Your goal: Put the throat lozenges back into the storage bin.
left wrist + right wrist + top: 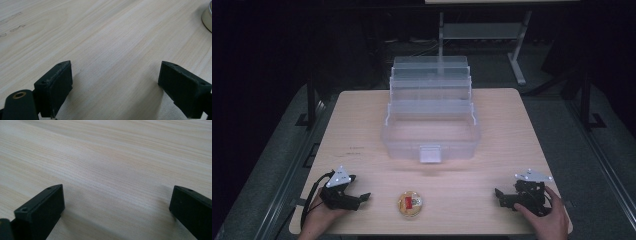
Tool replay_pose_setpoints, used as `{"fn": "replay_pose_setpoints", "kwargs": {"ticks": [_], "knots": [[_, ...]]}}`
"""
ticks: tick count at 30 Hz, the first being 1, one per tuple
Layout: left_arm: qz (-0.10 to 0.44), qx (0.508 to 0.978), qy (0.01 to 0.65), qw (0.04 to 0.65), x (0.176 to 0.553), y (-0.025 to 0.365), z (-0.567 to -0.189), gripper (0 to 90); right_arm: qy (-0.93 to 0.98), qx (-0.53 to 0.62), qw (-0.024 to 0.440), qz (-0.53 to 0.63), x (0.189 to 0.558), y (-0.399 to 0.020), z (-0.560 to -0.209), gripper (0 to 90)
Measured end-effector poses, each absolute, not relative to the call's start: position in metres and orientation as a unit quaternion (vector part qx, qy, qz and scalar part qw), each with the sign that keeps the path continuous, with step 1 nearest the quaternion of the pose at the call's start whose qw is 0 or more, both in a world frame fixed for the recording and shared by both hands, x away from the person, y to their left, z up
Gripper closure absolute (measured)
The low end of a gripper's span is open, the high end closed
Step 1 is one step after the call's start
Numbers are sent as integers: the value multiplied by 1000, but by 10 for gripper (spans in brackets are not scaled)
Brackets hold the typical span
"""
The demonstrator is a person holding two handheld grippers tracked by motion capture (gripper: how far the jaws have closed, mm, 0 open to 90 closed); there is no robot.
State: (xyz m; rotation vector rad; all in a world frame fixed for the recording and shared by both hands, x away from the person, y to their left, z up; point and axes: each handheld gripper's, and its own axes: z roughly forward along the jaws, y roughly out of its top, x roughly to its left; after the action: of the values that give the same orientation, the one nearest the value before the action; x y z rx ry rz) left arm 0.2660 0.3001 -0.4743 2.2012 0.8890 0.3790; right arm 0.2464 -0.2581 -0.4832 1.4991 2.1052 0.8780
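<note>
fingers (56, 85) apart, small round tan container (410, 204), red label

Right gripper (117, 212) fingers (42, 207) spread wide — bare pale wooden table (112, 157) between.

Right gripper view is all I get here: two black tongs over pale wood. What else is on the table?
Observer: A clear plastic tiered box, open, stands mid-table.
Operator: Anything smaller?
Observer: A small round container with a red label lies near the front edge, between both tongs.
Operator: Which tongs are closer to it?
Observer: The left tongs, jaws wide apart; the container's rim shows at the top right of their view.
</note>
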Motion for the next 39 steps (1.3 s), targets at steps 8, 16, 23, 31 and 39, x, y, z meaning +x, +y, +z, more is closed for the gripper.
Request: {"fn": "replay_pose_setpoints", "kwargs": {"ticks": [8,16,23,31,39], "knots": [[146,855,343,361,266,300,-474,112,755,538,205,315,247,-258,-483,0],[138,859,338,358,266,297,-468,114,755,538,205,315,246,-258,-483,0],[126,857,337,368,266,295,-461,124,754,538,205,315,246,-258,-483,0],[117,858,338,370,266,293,-456,126,755,538,205,315,246,-258,-483,0],[107,860,332,372,265,289,-452,130,754,538,205,315,246,-258,-483,0]]}}
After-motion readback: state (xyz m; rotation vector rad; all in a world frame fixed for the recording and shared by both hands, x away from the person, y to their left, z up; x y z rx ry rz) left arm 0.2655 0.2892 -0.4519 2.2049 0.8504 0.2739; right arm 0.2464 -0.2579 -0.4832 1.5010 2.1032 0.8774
